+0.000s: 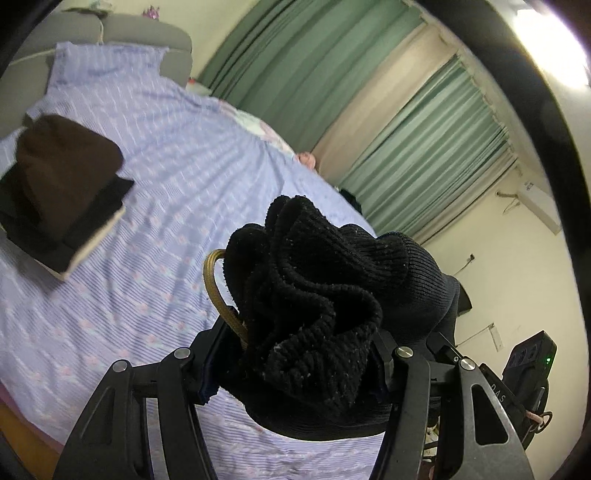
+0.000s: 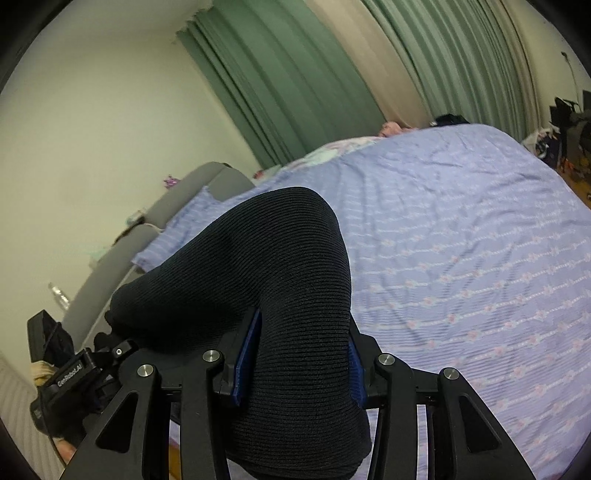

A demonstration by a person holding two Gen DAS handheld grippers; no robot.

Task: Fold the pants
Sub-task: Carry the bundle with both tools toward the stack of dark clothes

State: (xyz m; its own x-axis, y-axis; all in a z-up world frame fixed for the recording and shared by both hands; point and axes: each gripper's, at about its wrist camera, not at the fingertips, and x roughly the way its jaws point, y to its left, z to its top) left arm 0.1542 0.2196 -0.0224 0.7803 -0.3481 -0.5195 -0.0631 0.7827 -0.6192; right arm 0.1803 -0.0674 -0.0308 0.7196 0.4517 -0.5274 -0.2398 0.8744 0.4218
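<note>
Black ribbed knit pants (image 1: 314, 302) are held up above the bed by both grippers. My left gripper (image 1: 295, 354) is shut on a bunched thick end of the pants, with a tan cord loop (image 1: 216, 291) sticking out at its left. In the right wrist view, my right gripper (image 2: 299, 354) is shut on another part of the pants (image 2: 280, 277), which arches over the blue pads (image 2: 245, 354) and drapes down between the fingers. The other gripper shows at the edge of each view, right gripper (image 1: 524, 373) and left gripper (image 2: 74, 373).
A bed with a lilac patterned sheet (image 1: 155, 206) fills the space below. A stack of folded dark and brown clothes (image 1: 62, 184) lies at its left. A grey headboard (image 1: 147, 33) and green curtains (image 1: 314, 74) stand behind. Clutter (image 2: 569, 125) sits at the far right.
</note>
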